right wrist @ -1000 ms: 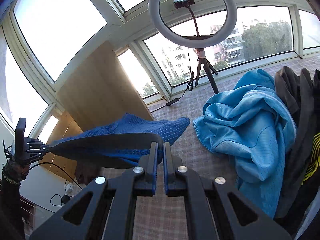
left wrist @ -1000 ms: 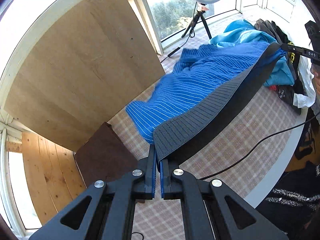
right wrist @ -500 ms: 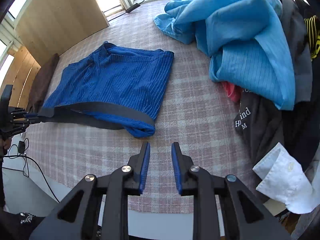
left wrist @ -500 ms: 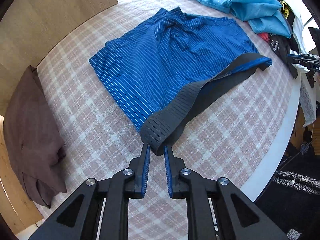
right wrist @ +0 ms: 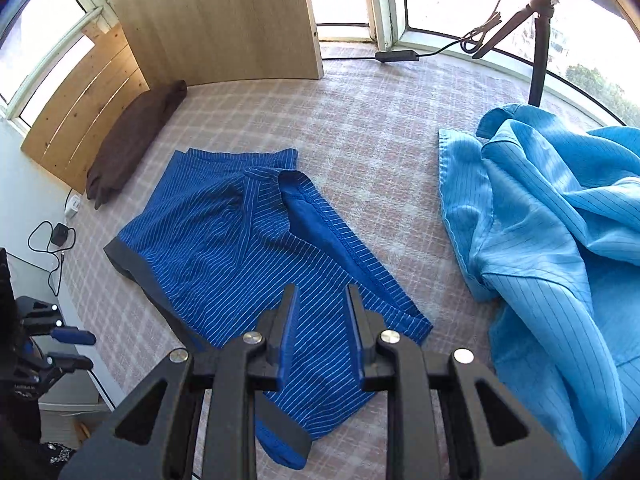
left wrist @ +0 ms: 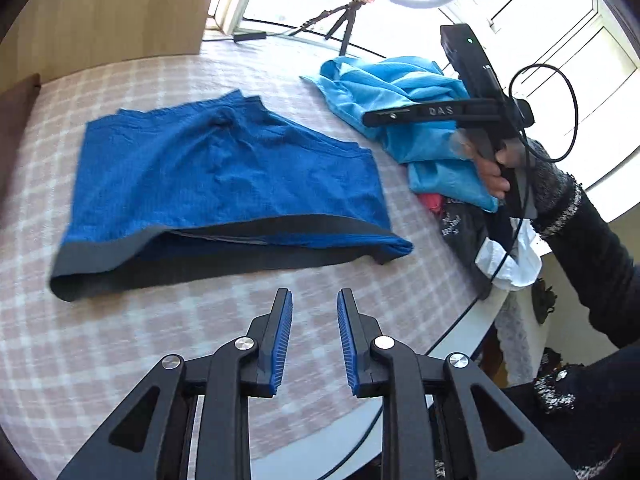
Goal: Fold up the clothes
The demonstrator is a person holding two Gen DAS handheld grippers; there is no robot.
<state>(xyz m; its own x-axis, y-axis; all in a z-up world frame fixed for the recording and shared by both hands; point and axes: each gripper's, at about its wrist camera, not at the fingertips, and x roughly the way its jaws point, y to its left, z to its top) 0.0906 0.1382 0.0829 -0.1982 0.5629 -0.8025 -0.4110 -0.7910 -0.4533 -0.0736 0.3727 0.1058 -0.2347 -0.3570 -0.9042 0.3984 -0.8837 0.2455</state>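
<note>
Blue striped shorts (left wrist: pixel 224 176) with a dark grey waistband (left wrist: pixel 100 256) lie flat on the checked tablecloth (left wrist: pixel 100 360). My left gripper (left wrist: pixel 315 300) is open and empty, just off the waistband's near edge. My right gripper (right wrist: pixel 320 292) is open and empty, hovering over the shorts (right wrist: pixel 256 248) near their right end. The right gripper also shows in the left wrist view (left wrist: pixel 420 114), held over the light blue garment. The left gripper shows at the lower left of the right wrist view (right wrist: pixel 72 346).
A light blue garment (right wrist: pixel 560 220) lies crumpled to the right, with dark and white clothes (left wrist: pixel 504 260) at the table edge. A folded brown garment (right wrist: pixel 132 136) lies by a wooden board (right wrist: pixel 216 20). A ring light tripod (right wrist: pixel 536 40) and cable stand at the back.
Both grippers let go of the waistband and opened wider. The shorts dropped flat on the table. The left gripper backed off; the right gripper moved over the shorts.
</note>
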